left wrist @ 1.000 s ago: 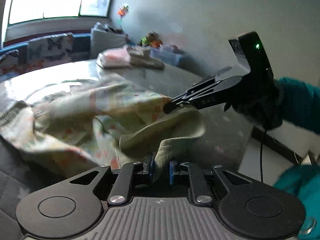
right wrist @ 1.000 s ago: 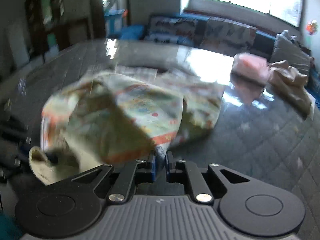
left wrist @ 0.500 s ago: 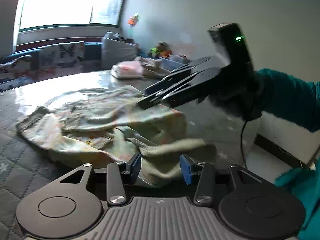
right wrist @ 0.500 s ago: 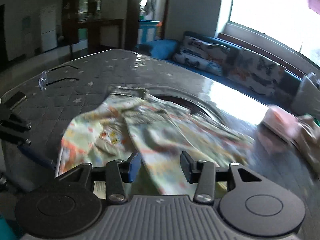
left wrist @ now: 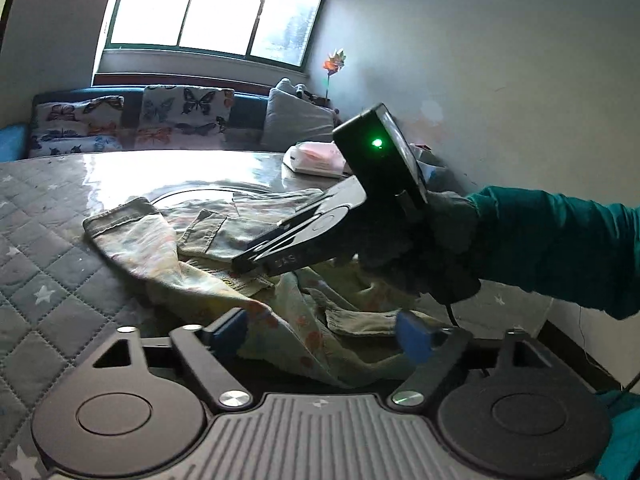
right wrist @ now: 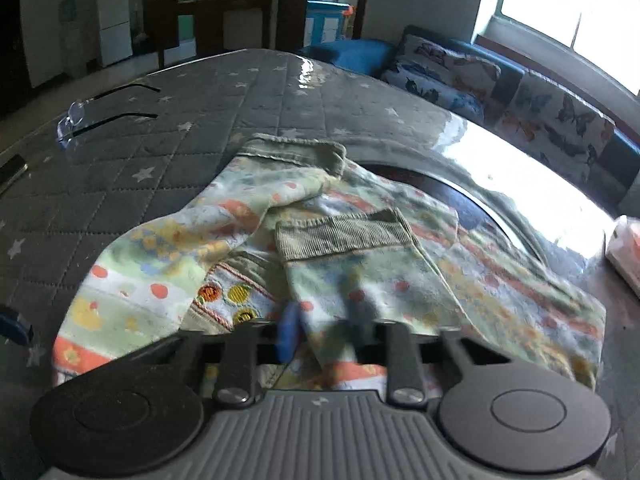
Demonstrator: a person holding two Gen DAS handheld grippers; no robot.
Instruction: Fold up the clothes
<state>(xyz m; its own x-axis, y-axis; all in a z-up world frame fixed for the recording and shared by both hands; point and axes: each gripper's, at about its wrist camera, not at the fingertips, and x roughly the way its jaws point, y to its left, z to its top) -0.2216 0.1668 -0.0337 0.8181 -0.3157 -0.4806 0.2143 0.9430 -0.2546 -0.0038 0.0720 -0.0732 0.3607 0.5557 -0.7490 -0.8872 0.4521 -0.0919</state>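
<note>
You are holding both grippers, left (left wrist: 322, 334) and right (right wrist: 324, 332), with jaws apart over the patterned garment (right wrist: 360, 264), lying mid-frame on the quilted worktop (right wrist: 132, 184); bare quilt is showing upper left beyond its ribbed cuff edge.

Window (left wrist: 216, 12): wide, bright daylight, blind at the top
Wall (left wrist: 500, 60): plain, pale
Sofa (left wrist: 248, 114): blue, butterfly cushions (left wrist: 184, 114) (under the window)
Worktop (right wrist: 168, 160): grey quilted cover with stars, glossy
Far room: fridge (right wrist: 114, 16), dark cabinet (right wrist: 208, 12)
</note>
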